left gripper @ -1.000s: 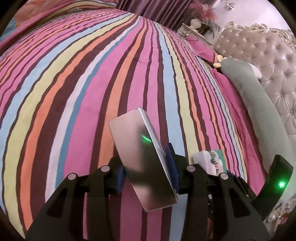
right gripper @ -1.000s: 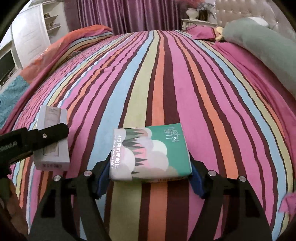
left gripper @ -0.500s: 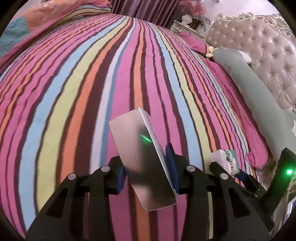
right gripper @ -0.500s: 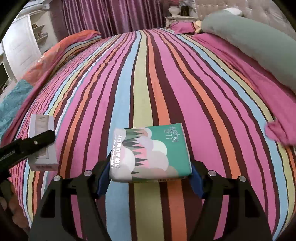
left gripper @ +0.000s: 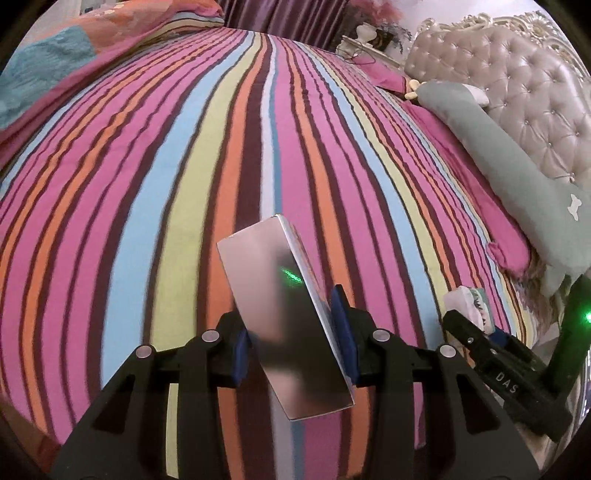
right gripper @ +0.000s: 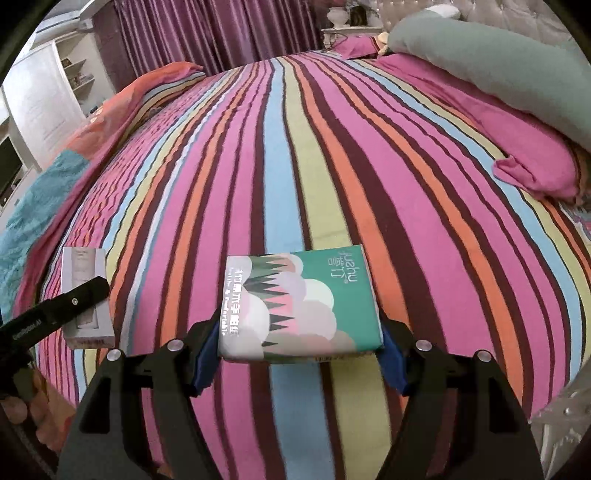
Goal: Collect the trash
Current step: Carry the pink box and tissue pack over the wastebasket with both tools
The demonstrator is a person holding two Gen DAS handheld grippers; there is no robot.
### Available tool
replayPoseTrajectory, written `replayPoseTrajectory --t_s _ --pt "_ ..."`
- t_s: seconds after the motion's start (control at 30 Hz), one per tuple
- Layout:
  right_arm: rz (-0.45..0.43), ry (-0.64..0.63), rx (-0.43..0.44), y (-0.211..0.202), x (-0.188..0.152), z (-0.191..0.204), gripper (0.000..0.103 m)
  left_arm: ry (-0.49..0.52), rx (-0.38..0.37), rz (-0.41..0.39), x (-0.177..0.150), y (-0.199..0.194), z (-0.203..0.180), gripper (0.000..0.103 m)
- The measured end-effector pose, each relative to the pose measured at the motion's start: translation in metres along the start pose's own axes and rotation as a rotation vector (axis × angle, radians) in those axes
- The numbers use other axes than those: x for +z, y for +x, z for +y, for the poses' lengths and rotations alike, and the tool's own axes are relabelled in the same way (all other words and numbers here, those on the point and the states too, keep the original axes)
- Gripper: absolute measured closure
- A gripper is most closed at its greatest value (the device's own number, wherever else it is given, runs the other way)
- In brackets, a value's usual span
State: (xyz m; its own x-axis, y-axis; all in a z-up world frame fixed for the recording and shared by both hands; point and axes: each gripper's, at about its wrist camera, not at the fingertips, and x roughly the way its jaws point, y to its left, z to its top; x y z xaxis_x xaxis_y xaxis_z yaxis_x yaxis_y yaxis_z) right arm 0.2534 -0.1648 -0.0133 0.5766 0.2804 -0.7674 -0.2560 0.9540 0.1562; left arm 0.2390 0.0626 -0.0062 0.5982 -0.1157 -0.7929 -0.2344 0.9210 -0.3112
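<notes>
My left gripper (left gripper: 291,343) is shut on a silver-grey box (left gripper: 284,317), held tilted above the striped bedspread (left gripper: 184,166). The same box (right gripper: 85,295) shows at the left of the right wrist view, partly behind a left gripper finger. My right gripper (right gripper: 299,354) is shut on a green tissue pack (right gripper: 299,306) with a mountain print, held flat above the bed. The pack (left gripper: 469,301) and the right gripper also show at the lower right of the left wrist view.
A long grey-green bolster (left gripper: 517,162) and a pink pillow (right gripper: 528,155) lie along the tufted headboard (left gripper: 517,81) on the right. An orange and teal quilt (right gripper: 74,155) is bunched at the left. Purple curtains (right gripper: 221,33) and a white cabinet (right gripper: 40,92) stand beyond the bed.
Both grippers have drawn back from the bed with their loads; more of the bedspread and its near edge shows now. Both grips are unchanged.
</notes>
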Motion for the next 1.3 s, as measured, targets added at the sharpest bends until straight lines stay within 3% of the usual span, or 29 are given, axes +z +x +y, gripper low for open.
replayPoseTrajectory --t_s 0.73,1.13,1.3 --pt "-0.001 0.028 -0.005 -0.068 -0.084 0.004 0.036 0.071 0.032 0.000 -0.098 -0.080 0.024 0.064" --pt "0.056 0.045 -0.001 -0.084 -0.127 0.007 0.036 0.125 0.012 0.041 -0.148 -0.103 0.025 0.064" --pt "0.111 0.054 0.028 -0.083 -0.147 0.011 0.036 0.141 0.016 0.095 -0.175 -0.098 0.024 0.064"
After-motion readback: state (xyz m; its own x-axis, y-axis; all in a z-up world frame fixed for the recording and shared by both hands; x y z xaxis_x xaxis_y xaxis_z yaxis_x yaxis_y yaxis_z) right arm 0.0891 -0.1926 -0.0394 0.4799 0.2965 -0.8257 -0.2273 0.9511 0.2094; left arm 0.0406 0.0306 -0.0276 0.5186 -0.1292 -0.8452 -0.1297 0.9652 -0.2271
